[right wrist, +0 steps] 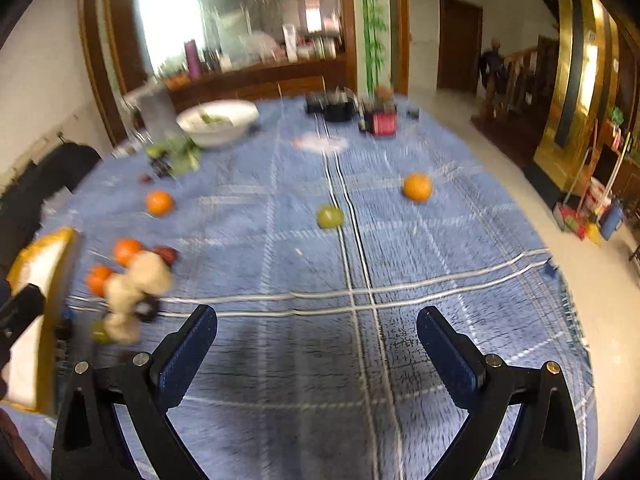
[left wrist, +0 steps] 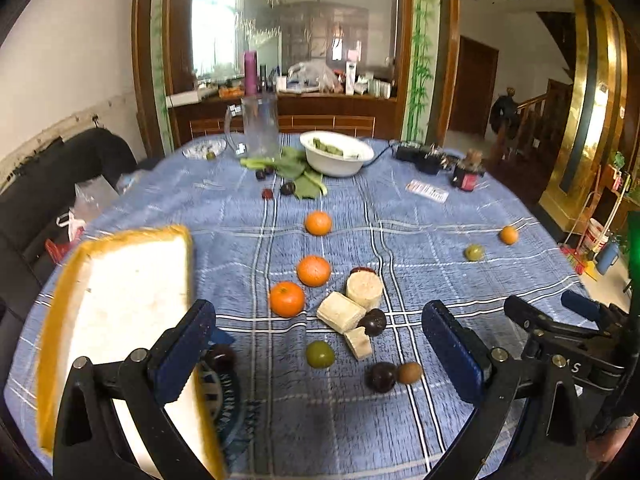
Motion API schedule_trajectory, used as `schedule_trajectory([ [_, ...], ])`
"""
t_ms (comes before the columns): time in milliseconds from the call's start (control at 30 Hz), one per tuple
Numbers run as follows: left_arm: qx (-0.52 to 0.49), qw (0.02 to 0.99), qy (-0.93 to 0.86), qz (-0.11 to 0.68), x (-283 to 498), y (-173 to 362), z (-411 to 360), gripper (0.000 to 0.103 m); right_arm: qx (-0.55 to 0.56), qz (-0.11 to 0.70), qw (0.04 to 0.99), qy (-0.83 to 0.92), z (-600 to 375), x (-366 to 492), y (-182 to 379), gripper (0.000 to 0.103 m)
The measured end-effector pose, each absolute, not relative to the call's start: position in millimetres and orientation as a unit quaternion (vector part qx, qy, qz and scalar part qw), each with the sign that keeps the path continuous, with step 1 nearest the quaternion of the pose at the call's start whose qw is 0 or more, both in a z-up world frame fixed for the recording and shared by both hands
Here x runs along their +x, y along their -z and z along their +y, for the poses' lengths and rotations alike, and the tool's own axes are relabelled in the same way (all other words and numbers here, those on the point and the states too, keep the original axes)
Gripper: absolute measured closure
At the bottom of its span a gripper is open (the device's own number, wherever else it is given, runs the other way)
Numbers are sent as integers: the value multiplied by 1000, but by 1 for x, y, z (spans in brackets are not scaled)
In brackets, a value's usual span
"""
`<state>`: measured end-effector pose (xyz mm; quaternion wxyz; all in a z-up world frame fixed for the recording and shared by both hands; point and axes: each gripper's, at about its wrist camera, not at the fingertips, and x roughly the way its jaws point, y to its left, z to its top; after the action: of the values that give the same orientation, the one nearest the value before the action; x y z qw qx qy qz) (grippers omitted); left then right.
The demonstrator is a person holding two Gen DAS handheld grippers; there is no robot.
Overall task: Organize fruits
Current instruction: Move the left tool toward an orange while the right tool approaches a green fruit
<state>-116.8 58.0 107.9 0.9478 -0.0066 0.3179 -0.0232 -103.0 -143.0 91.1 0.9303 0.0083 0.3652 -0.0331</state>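
A blue checked cloth [left wrist: 400, 208] covers the round desk, with wooden cabinets and a mirror behind. Oranges [left wrist: 314, 270], plums and green fruits lie scattered at its middle. Both the left gripper [left wrist: 320, 356] and right gripper [right wrist: 318, 356] are spread wide, grasping nothing.

Four oranges [left wrist: 318, 223], two green fruits [left wrist: 320, 354], one bowl [left wrist: 336, 154].

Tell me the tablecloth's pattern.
Blue tablecloth with white plaid lines, clearest in the left wrist view.
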Motion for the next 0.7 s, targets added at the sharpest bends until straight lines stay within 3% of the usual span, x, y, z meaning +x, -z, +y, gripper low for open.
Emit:
schedule_trajectory([
  [133,5,957,23,288,-145,-132,61,0,-2,288,957,26,-130,-135,-126,2],
  [400,2,972,29,232,-194,-195,66,0,3,217,976,-1,-123,-195,-209,2],
  [700,7,990,35,135,-228,-355,96,0,-5,112,993,-25,-121,-230,-349,1],
])
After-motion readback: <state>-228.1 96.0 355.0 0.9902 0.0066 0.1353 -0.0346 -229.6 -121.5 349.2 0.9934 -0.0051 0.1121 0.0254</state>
